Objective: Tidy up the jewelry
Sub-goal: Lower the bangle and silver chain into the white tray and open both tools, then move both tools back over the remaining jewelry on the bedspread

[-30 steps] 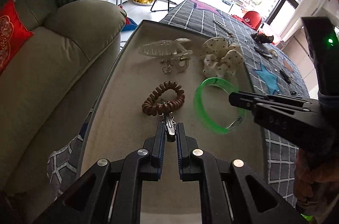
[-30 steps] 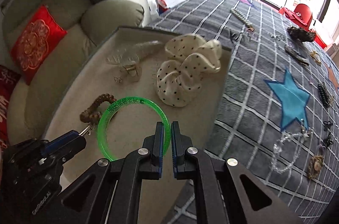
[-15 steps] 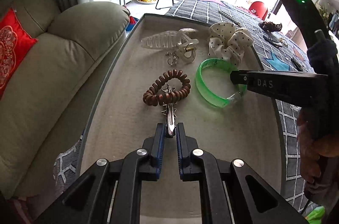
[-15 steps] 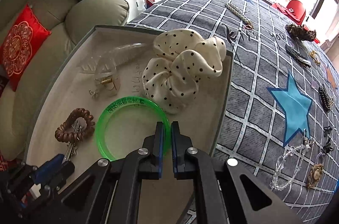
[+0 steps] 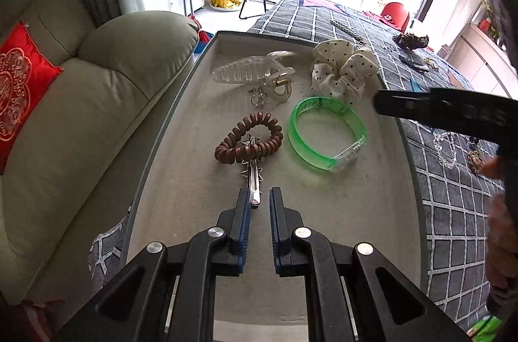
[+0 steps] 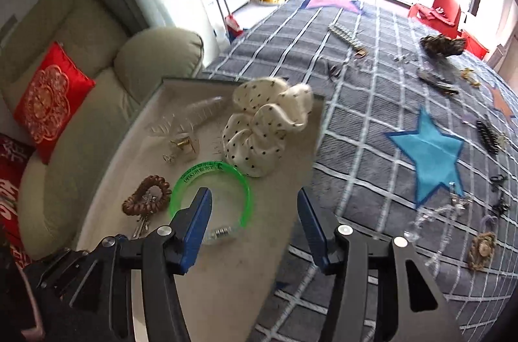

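A grey-rimmed tray (image 5: 356, 212) with a beige lining holds a green bangle (image 5: 301, 144) (image 6: 210, 169), a brown coil hair tie (image 5: 233, 152) (image 6: 139, 203), a dotted white scrunchie (image 5: 340, 67) (image 6: 265, 131) and a clear claw clip (image 5: 246, 71). My left gripper (image 5: 260, 196) is shut on the tail of a silver star hair clip (image 5: 254, 177), whose head rests on the coil tie. My right gripper (image 6: 253, 194) hovers above the bangle with its jaws opening. Its pads touch nothing, and the bangle lies flat on the tray.
A grey checked cloth with a blue star (image 6: 427, 148) spreads right of the tray. Several loose pieces lie on it, among them a clear bead bracelet (image 6: 433, 215) and a pearl strip (image 6: 344, 36). A sofa (image 5: 81, 115) with a red cushion (image 5: 16, 86) stands left.
The right gripper's jaws have opened and let go of the green bangle, which now lies on the tray; that gripper has lifted a little. The left gripper stays on the clip.
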A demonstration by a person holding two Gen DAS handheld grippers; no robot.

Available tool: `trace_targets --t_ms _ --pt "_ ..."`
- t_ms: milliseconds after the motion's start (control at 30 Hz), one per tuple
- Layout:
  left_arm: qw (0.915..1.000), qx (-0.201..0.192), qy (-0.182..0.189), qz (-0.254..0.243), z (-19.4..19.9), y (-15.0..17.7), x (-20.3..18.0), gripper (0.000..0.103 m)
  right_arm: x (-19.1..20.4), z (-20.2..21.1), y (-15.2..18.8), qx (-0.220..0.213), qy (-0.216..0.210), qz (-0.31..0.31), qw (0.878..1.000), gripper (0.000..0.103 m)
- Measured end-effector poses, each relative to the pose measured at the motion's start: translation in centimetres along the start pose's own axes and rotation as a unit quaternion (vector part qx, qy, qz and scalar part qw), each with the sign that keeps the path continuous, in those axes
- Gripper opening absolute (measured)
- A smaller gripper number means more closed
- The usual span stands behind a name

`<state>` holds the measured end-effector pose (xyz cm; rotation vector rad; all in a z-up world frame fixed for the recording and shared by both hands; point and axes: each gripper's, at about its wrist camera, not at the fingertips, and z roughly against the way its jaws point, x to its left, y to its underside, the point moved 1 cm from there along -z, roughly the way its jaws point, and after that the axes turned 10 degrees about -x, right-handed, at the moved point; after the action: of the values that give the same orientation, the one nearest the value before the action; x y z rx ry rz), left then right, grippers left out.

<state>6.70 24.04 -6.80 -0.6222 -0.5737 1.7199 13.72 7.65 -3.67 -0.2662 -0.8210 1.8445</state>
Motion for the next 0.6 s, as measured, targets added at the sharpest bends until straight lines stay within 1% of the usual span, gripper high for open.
trace_targets --t_ms 233,367,400,433,467,500,533,600 --pt "0.9996 -0.026 -0.010 -0.004 1.5 -0.9 -0.8 0.014 -2.5 3.7 1.2 -0.024 0.000 -0.022 0.999 0.059" --pt "0.9996 -0.028 -0.008 -0.005 2.0 -1.2 -1.3 0.014 -3.6 5.0 2.1 -0.031 0.001 -0.032 0.999 0.059" --pt "0.9995 -0.028 -0.009 -0.007 2.1 -1.2 -1.5 0.019 -3.8 5.3 2.3 -0.032 0.001 -0.034 0.999 0.059" --pt "0.9995 -0.030 -0.009 -0.007 2.2 -1.2 -1.6 0.065 -4.0 5.6 2.6 -0.033 0.001 -0.035 0.999 0.060" --pt "0.9993 -0.034 -0.013 -0.006 2.5 -1.2 -1.6 0.103 -4.2 6.0 2.9 -0.034 0.000 -0.036 0.999 0.062" --pt "0.9981 -0.055 -0.026 -0.004 3.2 -1.1 -1.7 0.102 -4.3 6.3 3.2 -0.035 0.000 -0.036 0.999 0.063" --pt "0.9972 -0.068 -0.030 -0.009 3.6 -1.2 -1.9 0.103 -4.4 6.5 3.4 -0.036 0.000 -0.037 0.999 0.064" --pt "0.9972 -0.069 -0.026 -0.016 3.8 -1.3 -2.3 0.103 -4.8 7.1 4.1 -0.038 -0.001 -0.037 0.999 0.066"
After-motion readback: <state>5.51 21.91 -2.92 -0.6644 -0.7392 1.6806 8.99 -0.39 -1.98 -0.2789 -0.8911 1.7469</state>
